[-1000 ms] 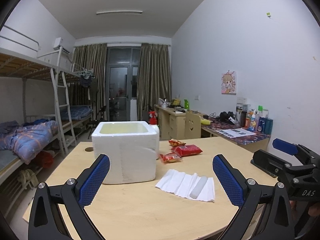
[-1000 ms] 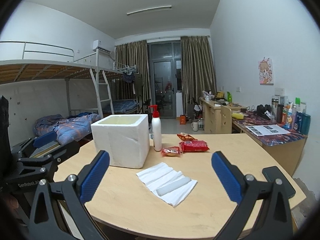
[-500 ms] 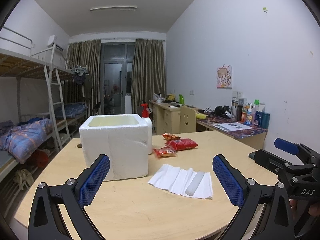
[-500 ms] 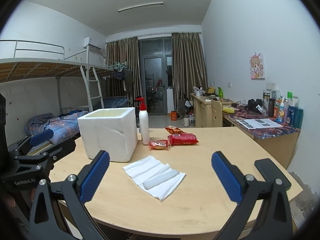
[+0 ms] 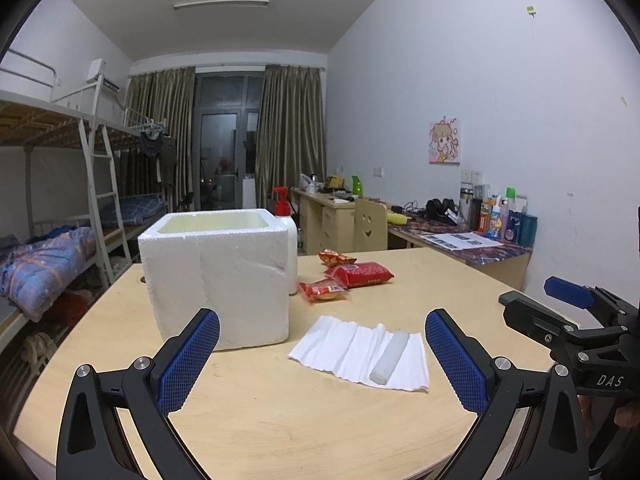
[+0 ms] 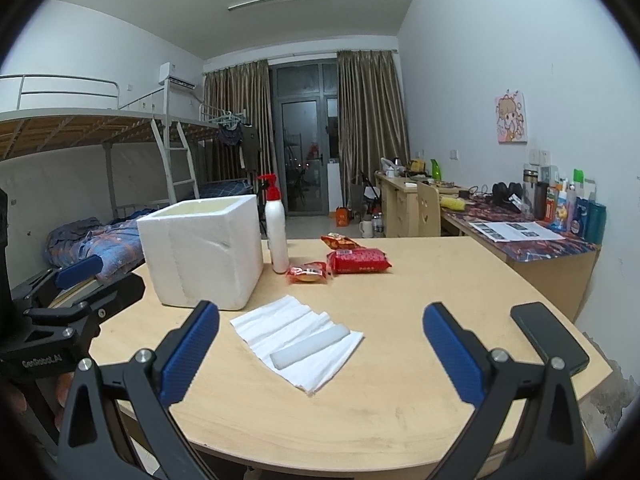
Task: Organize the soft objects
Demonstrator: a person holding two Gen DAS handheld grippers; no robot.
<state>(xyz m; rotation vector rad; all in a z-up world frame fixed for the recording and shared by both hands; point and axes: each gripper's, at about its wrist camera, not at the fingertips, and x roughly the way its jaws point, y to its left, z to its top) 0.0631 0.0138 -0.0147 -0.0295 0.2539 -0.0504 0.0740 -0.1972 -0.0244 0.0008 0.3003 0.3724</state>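
A white foam box (image 5: 218, 276) (image 6: 202, 254) stands open-topped on the round wooden table (image 5: 280, 412). In front of it lies a white tissue sheet (image 5: 356, 346) (image 6: 296, 340) with a pale grey soft stick (image 5: 389, 356) (image 6: 310, 346) on it. Behind lie red snack packs (image 5: 360, 274) (image 6: 356, 260) and a smaller red pack (image 5: 322, 290) (image 6: 306, 273). My left gripper (image 5: 322, 364) is open and empty above the near table edge. My right gripper (image 6: 320, 352) is open and empty, also short of the tissue.
A white spray bottle with a red top (image 6: 276, 232) stands right of the box. A black phone (image 6: 548, 336) lies at the table's right edge. A bunk bed (image 6: 100, 160) is at the left, cluttered desks (image 6: 520, 232) along the right wall.
Both views have shifted; the box, tissue and snacks sit further left and slightly nearer in frame. Both grippers stay open and empty.
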